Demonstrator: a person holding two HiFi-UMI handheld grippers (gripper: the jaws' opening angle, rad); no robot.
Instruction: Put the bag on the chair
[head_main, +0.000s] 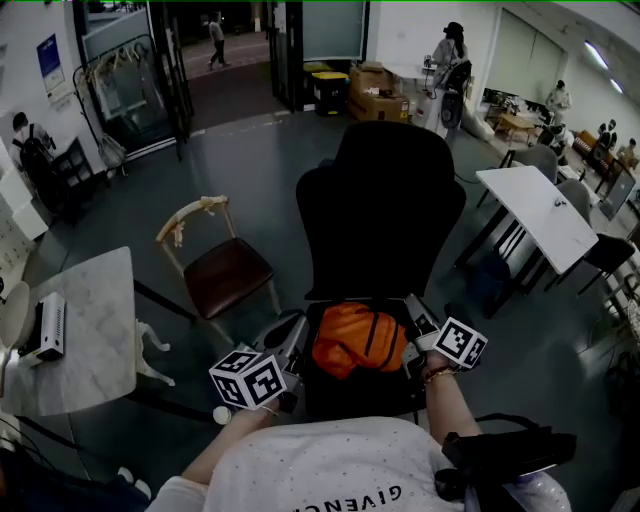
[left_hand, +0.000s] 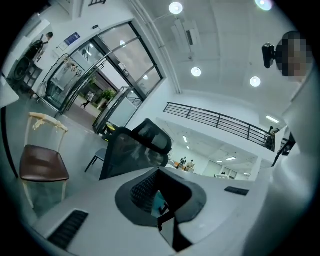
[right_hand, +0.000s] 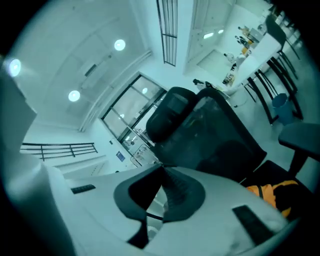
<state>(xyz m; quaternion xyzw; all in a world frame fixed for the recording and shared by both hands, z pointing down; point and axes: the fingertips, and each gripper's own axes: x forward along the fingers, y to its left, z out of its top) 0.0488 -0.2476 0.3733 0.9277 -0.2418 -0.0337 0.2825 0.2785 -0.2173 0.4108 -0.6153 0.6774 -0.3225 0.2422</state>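
An orange bag (head_main: 358, 338) with black straps lies on the seat of a black high-backed office chair (head_main: 380, 205), straight in front of me. My left gripper (head_main: 296, 330) is at the bag's left side and my right gripper (head_main: 413, 308) at its right side; neither holds it. In the left gripper view the jaws (left_hand: 159, 171) are shut and empty, pointing level past the chair's back (left_hand: 132, 150). In the right gripper view the jaws (right_hand: 162, 168) are shut with nothing between them, and the bag (right_hand: 272, 192) shows low at the right, below the chair (right_hand: 210, 135).
A wooden chair with a brown seat (head_main: 225, 270) stands to the left of the office chair. Nearer left is a marble-topped table (head_main: 85, 325). A white table (head_main: 540, 215) and dark chairs are to the right. Cardboard boxes (head_main: 375, 95) and several people are far back.
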